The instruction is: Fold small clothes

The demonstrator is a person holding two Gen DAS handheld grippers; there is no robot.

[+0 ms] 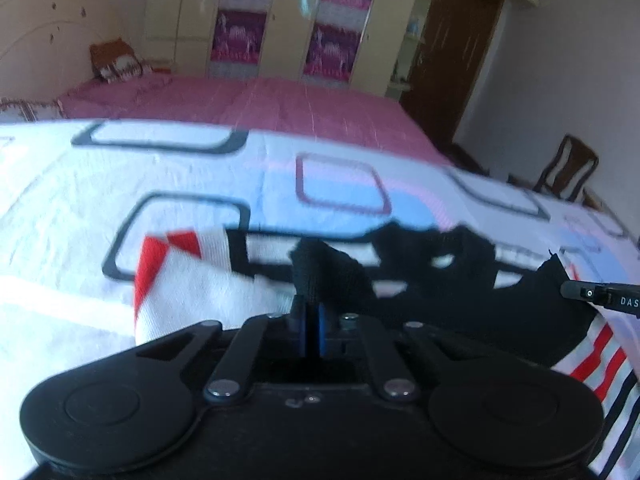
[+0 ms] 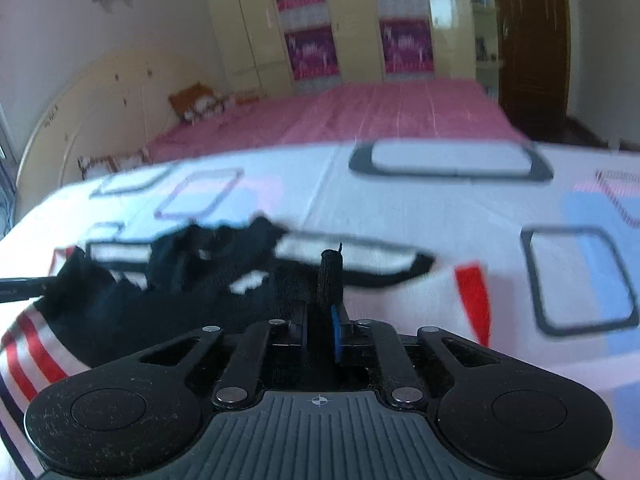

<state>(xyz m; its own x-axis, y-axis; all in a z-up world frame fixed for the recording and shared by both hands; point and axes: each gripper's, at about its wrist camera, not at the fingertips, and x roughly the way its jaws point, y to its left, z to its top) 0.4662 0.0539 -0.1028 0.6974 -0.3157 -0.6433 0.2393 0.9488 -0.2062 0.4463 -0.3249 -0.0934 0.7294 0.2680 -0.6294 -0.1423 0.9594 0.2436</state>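
Setting: bedroom; bed [image 1: 280,108] with a pink cover, wardrobe [image 1: 280,20] behind it, chair [image 1: 568,168] beside the bed's far corner.
Work surface: white sheet [image 1: 60,200] printed with dark-outlined squares, spread over the near end of the bed.

Left wrist view
Garment: small black garment [image 1: 440,296] lying rumpled on the sheet, resting partly on a white cloth with red and dark stripes [image 1: 176,280].
Left gripper [image 1: 312,312]: clenched on a pinch of the black fabric; a tuft stands up past the blue pads.
Right gripper [image 1: 600,298]: only its tip shows, at the garment's opposite edge.
Likely reason for hold: one edge taken at two spaced points, so the cloth can be lifted flat and carried over itself.

Right wrist view
Garment [image 2: 160,300]: spreads from the jaws across the sheet [image 2: 400,208], over the striped cloth [image 2: 36,344].
Right gripper [image 2: 326,312]: closed on a narrow upright roll of black fabric.
Left gripper [image 2: 44,282]: thin dark tip, touching the garment's far corner.
Stage, as judged: both corners secured, fold itself not yet made.
Blur: heavy; garment type cannot be told.
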